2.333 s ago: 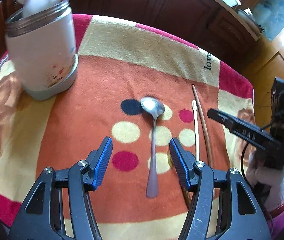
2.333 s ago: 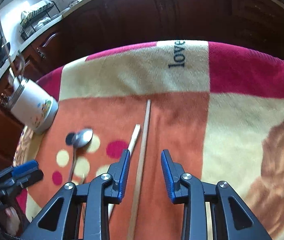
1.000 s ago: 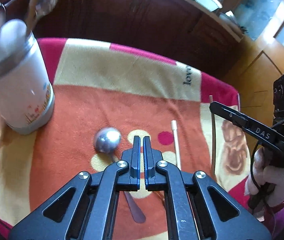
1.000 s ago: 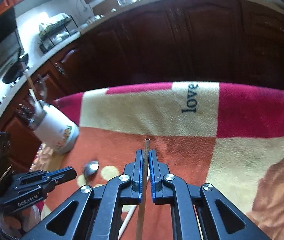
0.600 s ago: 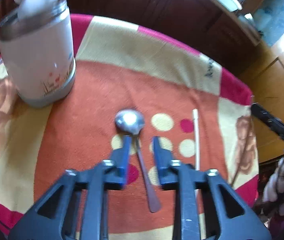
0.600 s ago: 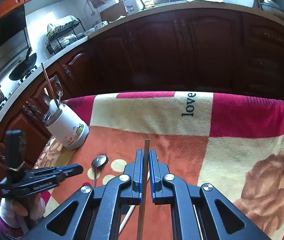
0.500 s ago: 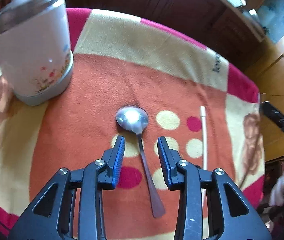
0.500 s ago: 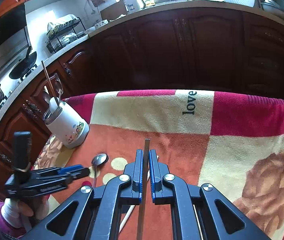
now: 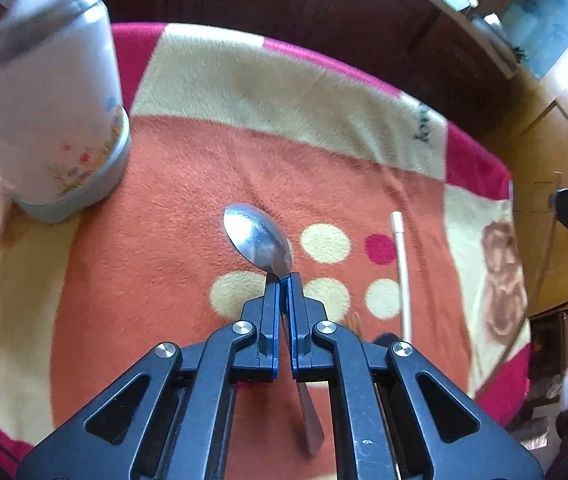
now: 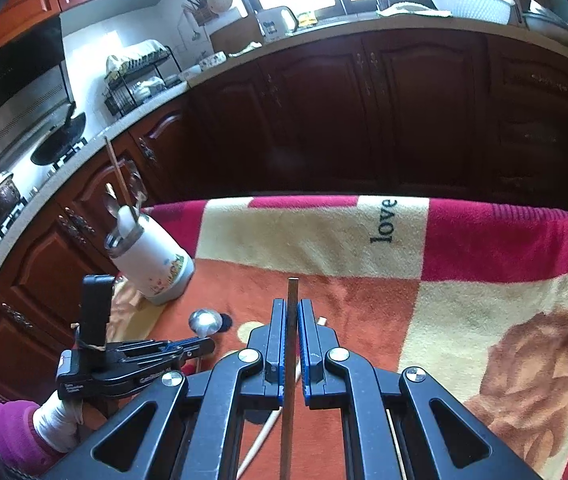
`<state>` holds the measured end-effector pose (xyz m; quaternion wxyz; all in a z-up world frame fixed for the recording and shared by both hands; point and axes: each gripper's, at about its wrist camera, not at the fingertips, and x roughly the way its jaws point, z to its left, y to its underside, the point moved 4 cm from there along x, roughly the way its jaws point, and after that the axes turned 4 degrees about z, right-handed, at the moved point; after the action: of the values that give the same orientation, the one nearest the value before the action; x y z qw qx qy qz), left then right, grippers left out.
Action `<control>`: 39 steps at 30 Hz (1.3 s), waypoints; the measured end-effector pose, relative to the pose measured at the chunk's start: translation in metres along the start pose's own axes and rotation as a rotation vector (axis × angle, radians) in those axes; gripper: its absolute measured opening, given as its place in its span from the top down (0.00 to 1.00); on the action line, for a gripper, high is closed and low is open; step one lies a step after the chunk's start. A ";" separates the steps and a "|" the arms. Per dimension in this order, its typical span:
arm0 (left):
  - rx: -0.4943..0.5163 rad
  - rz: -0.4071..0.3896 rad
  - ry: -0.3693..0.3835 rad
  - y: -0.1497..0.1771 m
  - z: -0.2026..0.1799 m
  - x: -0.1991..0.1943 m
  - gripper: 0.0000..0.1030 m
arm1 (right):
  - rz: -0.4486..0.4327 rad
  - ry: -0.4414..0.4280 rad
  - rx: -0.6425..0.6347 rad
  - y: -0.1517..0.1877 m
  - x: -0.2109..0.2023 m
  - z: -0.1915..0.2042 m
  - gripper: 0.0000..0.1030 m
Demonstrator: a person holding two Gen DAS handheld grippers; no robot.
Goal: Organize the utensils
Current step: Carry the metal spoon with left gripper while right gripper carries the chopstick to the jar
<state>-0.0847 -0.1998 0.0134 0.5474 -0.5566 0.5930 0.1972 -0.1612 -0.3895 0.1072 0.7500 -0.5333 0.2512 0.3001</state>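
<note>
Though blurred, white holder seemingly with utensils; hand-held grippers clamping spoon, chopstick.

The spoon is polished metal, its bowl glossy and catching the light. Under it the blanket is fuzzy cloth, matt and napped, in orange, cream and crimson. The utensil holder looks like smooth glazed ceramic with a shiny metal rim band. The pale chopstick is smooth and matt, maybe plastic; the dark chopstick looks like matt wood. Each hand-held gripper, left and right, is matt black plastic with blue rubbery pads and bright metal rivets. The cabinets behind are dark varnished wood.
</note>
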 end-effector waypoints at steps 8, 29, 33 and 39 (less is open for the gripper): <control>0.032 -0.117 0.037 -0.004 -0.006 -0.062 1.00 | -0.038 -0.003 -0.042 -0.002 -0.022 0.022 0.95; 0.035 -0.313 0.037 -0.018 0.006 -0.167 1.00 | -0.162 -0.052 -0.200 -0.040 -0.066 0.093 0.95; 0.002 -0.354 0.013 -0.028 0.025 -0.186 1.00 | -0.178 -0.065 -0.233 -0.055 -0.064 0.110 0.95; -0.044 -0.417 -0.038 -0.048 0.059 -0.215 1.00 | -0.185 -0.090 -0.294 -0.078 -0.053 0.145 0.95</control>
<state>-0.0643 -0.0689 0.1992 0.5750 -0.6753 0.4502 0.1031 -0.1334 -0.2807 0.2388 0.6987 -0.6441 0.1206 0.2871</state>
